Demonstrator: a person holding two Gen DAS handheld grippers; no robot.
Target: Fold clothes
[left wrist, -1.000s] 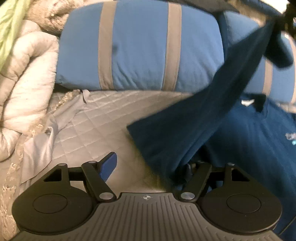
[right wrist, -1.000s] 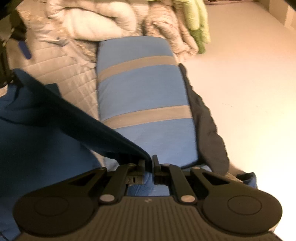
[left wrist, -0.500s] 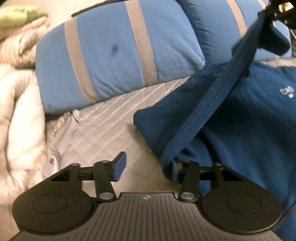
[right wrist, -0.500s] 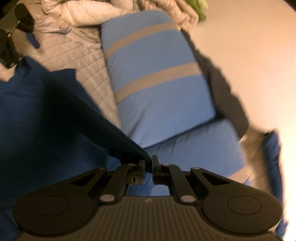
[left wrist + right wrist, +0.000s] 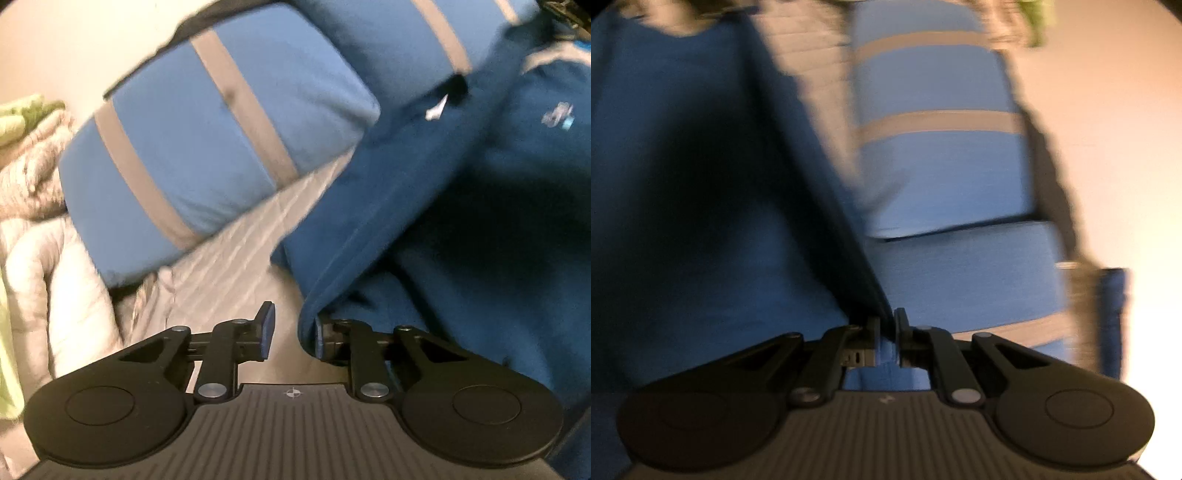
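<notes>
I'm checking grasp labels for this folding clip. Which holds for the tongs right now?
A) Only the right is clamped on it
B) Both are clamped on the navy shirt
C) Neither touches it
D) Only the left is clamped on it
A: the right tongs pinch the navy shirt edge, while the left tongs stand apart, cloth draped only over one finger.
</notes>
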